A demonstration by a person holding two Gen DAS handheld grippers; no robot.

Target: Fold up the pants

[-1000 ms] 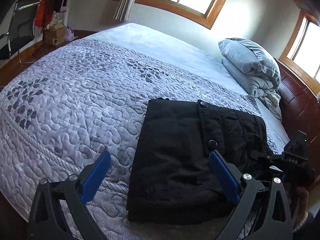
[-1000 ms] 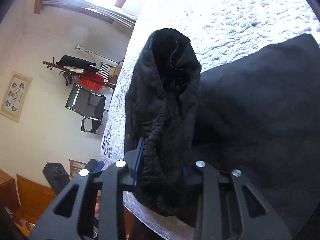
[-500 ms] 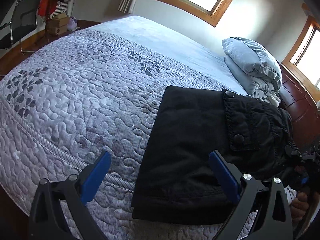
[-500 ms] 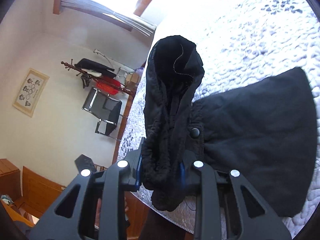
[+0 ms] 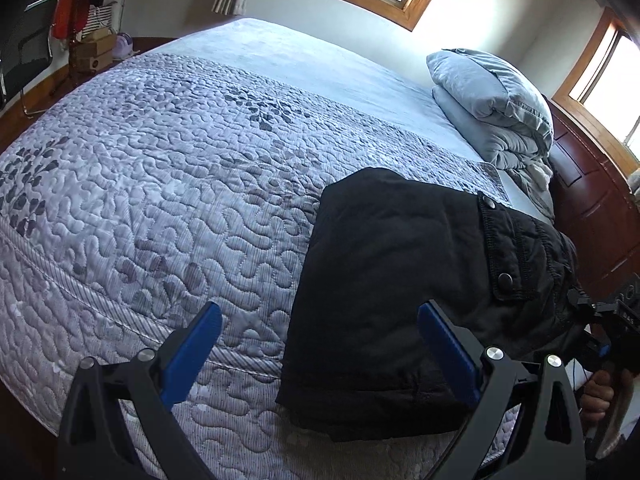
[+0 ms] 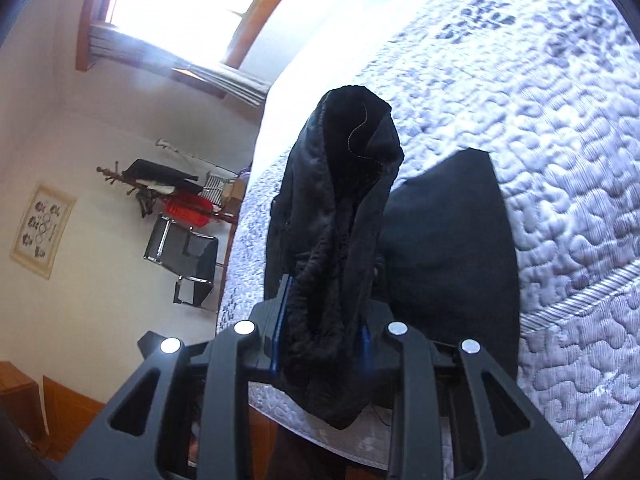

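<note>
Black pants [image 5: 400,288] lie folded near the front right corner of the quilted bed [image 5: 160,184], snap-buttoned waistband to the right. My left gripper [image 5: 320,344] is open and empty, hovering over the pants' front left edge. My right gripper [image 6: 320,332] is shut on the bunched waistband end of the pants [image 6: 340,240], lifting it off the bed; the folded rest [image 6: 452,240] lies flat behind it. The right gripper also shows at the far right of the left wrist view [image 5: 600,320].
Folded grey bedding [image 5: 492,108] sits at the bed's far right by a dark wooden headboard [image 5: 592,200]. A chair [image 6: 184,256] and a coat rack with clothes [image 6: 168,184] stand beyond the bed's far side. The bed edge is just below the pants.
My right gripper has pulled back and raised the waistband end, so more quilt shows. The left gripper has drifted left and back, still open; the pants sit further right in its view.
</note>
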